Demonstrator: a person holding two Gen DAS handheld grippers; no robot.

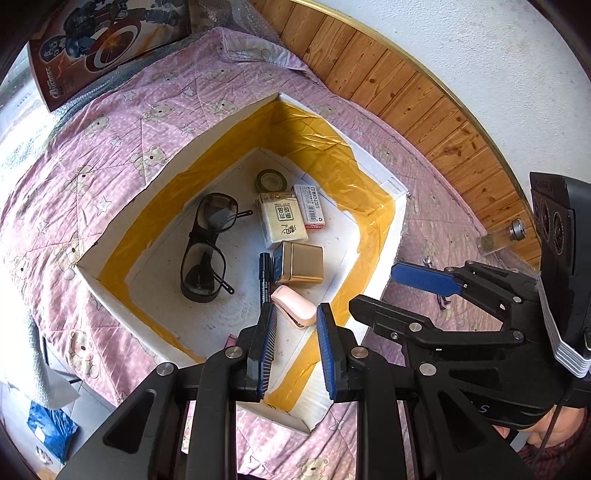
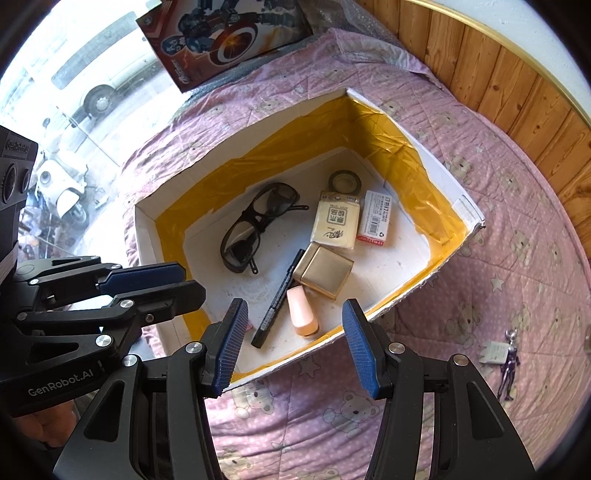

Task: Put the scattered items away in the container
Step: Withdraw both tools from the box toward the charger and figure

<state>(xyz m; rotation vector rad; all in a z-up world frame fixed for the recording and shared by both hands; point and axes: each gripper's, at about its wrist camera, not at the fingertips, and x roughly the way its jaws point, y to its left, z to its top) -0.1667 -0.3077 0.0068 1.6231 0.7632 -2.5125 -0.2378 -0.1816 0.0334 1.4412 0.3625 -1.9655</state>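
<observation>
1. Bedding first: we see a pink quilt printed with bears and stars covering the whole work surface, with wood panelling behind it.
2. We see a white box, lined with yellow tape along its inner walls, sitting on the quilt at the middle of both views.
3. We see a printed superhero carton leaning at the far edge of the quilt, well apart from the box.
4. We hold the left gripper low over the near corner of the box, pointing down into it; its blue pads stand moderately apart with nothing between them.
5. We hold the right gripper beside it over the box's near wall, tilted downward; its jaws are spread wider and also grip nothing.
6. Each gripper shows in the other's view, side by side and close, neither touching the box contents.
7. Inside the box we see dark glasses lying flat toward the left.
8. We see a tissue pack with a white-and-red packet just beside it, and a tape roll near the far wall.
9. We see a gold tin near the centre, with a black marker and a pink stapler nearer us.
10. Outside the box, a small purple figure lies on the quilt to the right, and a glass jar lies near the panelling.
</observation>
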